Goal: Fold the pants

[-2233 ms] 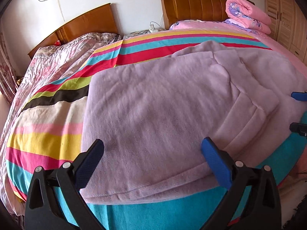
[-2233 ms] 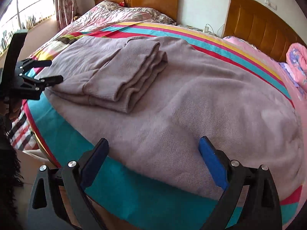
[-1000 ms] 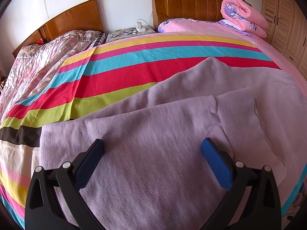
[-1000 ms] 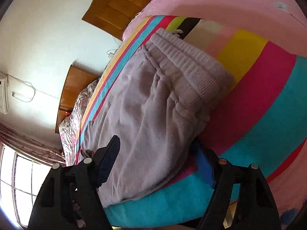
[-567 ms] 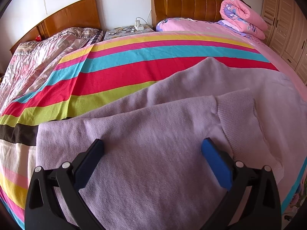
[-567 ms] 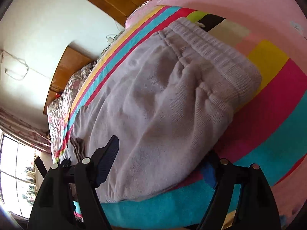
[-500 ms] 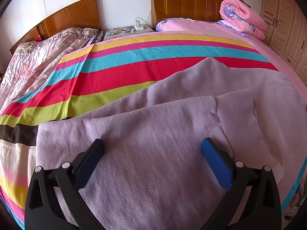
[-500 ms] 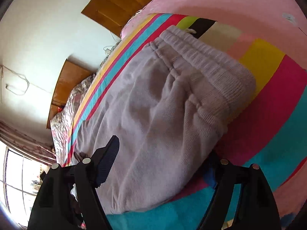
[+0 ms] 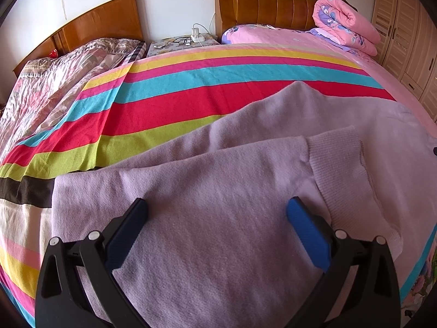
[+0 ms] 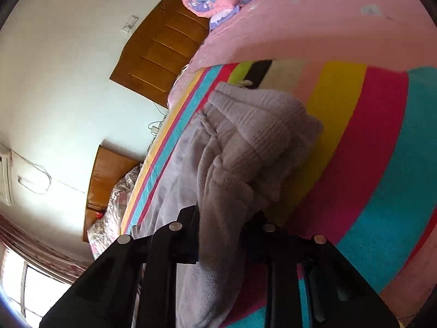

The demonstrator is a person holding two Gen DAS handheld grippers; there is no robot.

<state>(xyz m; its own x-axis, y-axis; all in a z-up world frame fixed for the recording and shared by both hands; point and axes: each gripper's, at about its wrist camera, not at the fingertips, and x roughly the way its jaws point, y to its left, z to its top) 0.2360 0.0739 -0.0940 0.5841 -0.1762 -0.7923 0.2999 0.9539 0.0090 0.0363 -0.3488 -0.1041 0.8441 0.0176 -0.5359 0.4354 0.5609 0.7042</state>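
Note:
The lilac knit pants [image 9: 218, 180] lie partly folded on the striped blanket [image 9: 177, 104], with a ribbed cuff [image 9: 341, 169] on top at the right. My left gripper [image 9: 217, 205] hovers open just over the folded leg, with nothing pinched between its blue pads. In the right wrist view the pants [image 10: 245, 142] are bunched up near the ribbed waistband [image 10: 259, 109]. My right gripper [image 10: 222, 216] is closing its jaws, and a thick fold of the pants' edge is squeezed between them and drawn up off the blanket.
A rolled pink quilt [image 9: 344, 24] lies by the wooden headboard [image 9: 273, 2]. A nightstand [image 9: 185, 41] with glasses and a charger stands between the beds. The second bed with a floral quilt [image 9: 54, 82] is at left, a wardrobe [image 9: 404, 27] at right.
The right gripper's jaws have come together on the pants' edge, and the fabric now bunches and lifts between them. The left gripper has stayed where it was, still open.

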